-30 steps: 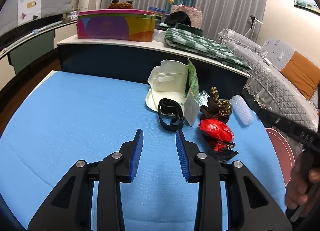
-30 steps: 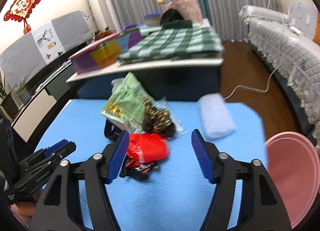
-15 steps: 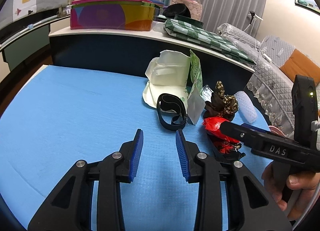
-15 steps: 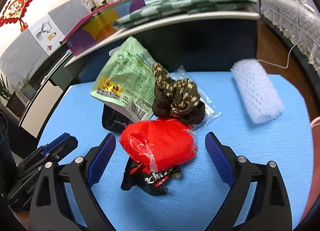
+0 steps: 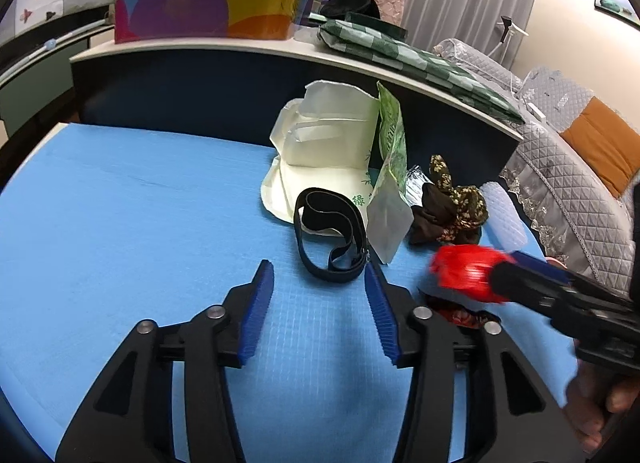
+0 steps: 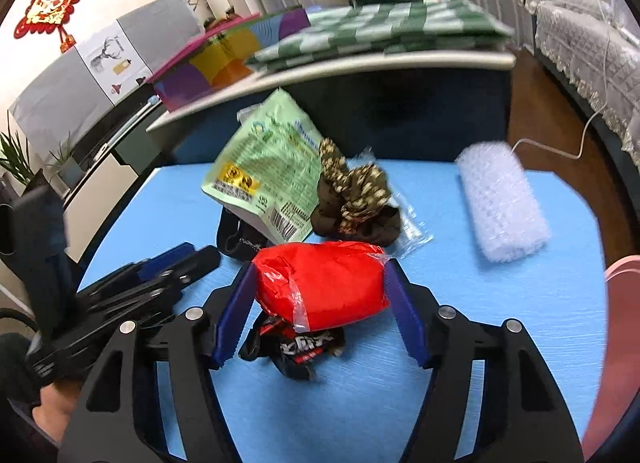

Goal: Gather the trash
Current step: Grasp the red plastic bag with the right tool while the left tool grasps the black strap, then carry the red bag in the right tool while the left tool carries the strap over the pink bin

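A crumpled red plastic bag [image 6: 320,283] lies on the blue table [image 6: 460,383] on top of a black and red wrapper [image 6: 298,347]. My right gripper [image 6: 320,311] has both blue pads against the red bag's sides. The red bag also shows in the left wrist view [image 5: 466,271], with the right gripper [image 5: 532,281] on it. My left gripper [image 5: 320,311] is open and empty above the table, just short of a black strap [image 5: 328,231]. A green snack bag [image 6: 264,179], a brown patterned cloth [image 6: 356,199] and a bubble-wrap roll [image 6: 502,199] lie behind.
A cream paper bag [image 5: 324,159] lies behind the strap. A dark counter [image 5: 240,79] with a colourful box [image 5: 208,11] and green checked cloth [image 5: 400,55] stands behind the table. A pink bin [image 6: 616,363] is at the table's right edge. A grey sofa [image 5: 568,167] is at the right.
My right gripper moved forward and down and closed its pads onto the red bag. My left gripper stayed open and shifted slightly forward toward the strap.
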Demonstrator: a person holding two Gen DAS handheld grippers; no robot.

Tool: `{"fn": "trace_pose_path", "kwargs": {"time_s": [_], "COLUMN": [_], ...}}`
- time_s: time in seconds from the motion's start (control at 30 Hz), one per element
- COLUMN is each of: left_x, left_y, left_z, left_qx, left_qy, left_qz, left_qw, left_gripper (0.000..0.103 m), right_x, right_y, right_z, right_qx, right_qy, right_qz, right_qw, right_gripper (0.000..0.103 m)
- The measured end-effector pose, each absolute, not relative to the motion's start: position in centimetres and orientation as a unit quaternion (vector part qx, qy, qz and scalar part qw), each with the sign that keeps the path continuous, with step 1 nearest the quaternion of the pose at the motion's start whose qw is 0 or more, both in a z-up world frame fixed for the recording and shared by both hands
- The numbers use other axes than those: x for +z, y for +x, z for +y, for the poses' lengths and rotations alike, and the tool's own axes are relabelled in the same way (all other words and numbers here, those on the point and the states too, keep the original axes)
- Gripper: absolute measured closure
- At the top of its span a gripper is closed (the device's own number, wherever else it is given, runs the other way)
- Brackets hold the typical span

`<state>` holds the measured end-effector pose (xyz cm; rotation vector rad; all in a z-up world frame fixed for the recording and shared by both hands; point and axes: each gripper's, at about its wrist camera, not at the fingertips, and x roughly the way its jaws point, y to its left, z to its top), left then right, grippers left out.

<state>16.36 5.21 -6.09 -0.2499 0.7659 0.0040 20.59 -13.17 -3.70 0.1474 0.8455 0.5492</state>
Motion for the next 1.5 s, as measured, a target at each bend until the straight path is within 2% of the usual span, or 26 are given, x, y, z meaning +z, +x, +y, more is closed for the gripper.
{"fn": "trace_pose_path", "kwargs": {"time_s": [0.1, 0.33, 0.47, 0.53, 0.57, 0.73, 0.83, 0.9, 0.93, 0.97, 1.33, 1.43, 1.5], "left_x": [-6.5, -6.8, -7.2, -7.1, -7.0, -6.9, -6.9, -7.0, -7.1, -7.1, -7.7, -7.6, -7.4], "left_y": [17.2, 18.6, 19.0, 18.7, 18.4, 16.6, 16.3, 16.3, 16.3, 16.2, 17.0, 16.9, 16.9], "left_z": [5.0, 4.3, 4.1, 3.9, 3.7, 3.8, 3.6, 3.7, 3.7, 3.9, 4.1, 3.9, 3.7], "left_qx": [-0.001, 0.006, 0.001, 0.003, 0.007, 0.020, 0.015, 0.017, 0.017, 0.017, 0.020, 0.017, 0.015], "left_qy": [-0.126, -0.120, -0.128, -0.125, -0.119, -0.121, -0.118, -0.117, -0.117, -0.117, -0.113, -0.109, -0.105], "left_qz": [0.380, 0.395, 0.406, 0.406, 0.409, 0.418, 0.421, 0.425, 0.425, 0.425, 0.424, 0.423, 0.423], "left_qw": [0.916, 0.911, 0.905, 0.905, 0.905, 0.900, 0.899, 0.898, 0.897, 0.898, 0.899, 0.899, 0.900], "left_gripper": [0.047, 0.047, 0.074, 0.084, 0.084, 0.085, 0.083, 0.074, 0.065, 0.063, 0.064, 0.076, 0.082], "right_x": [-3.0, -3.5, -4.3, -4.8, -5.1, -6.0, -6.2, -6.3, -6.3, -6.3, -6.7, -6.8, -6.7], "right_y": [20.0, 19.8, 19.5, 19.5, 19.5, 19.0, 19.1, 19.3, 19.5, 19.6, 20.4, 20.4, 20.4], "right_z": [-14.5, -17.2, -18.4, -18.8, -19.0, -19.1, -19.0, -19.1, -19.1, -19.1, -18.5, -18.3, -18.2], "right_qx": [0.256, 0.223, 0.200, 0.189, 0.183, 0.176, 0.170, 0.163, 0.162, 0.162, 0.164, 0.169, 0.169], "right_qy": [0.070, 0.066, 0.052, 0.048, 0.047, 0.032, 0.026, 0.027, 0.027, 0.026, 0.005, 0.000, -0.002], "right_qz": [0.395, 0.400, 0.409, 0.418, 0.424, 0.444, 0.446, 0.447, 0.447, 0.448, 0.448, 0.448, 0.447], "right_qw": [0.880, 0.886, 0.889, 0.887, 0.886, 0.878, 0.878, 0.879, 0.879, 0.879, 0.879, 0.878, 0.879], "right_gripper": [0.039, 0.039, 0.039, 0.039, 0.039, 0.037, 0.030, 0.026, 0.026, 0.024, 0.021, 0.029, 0.030]}}
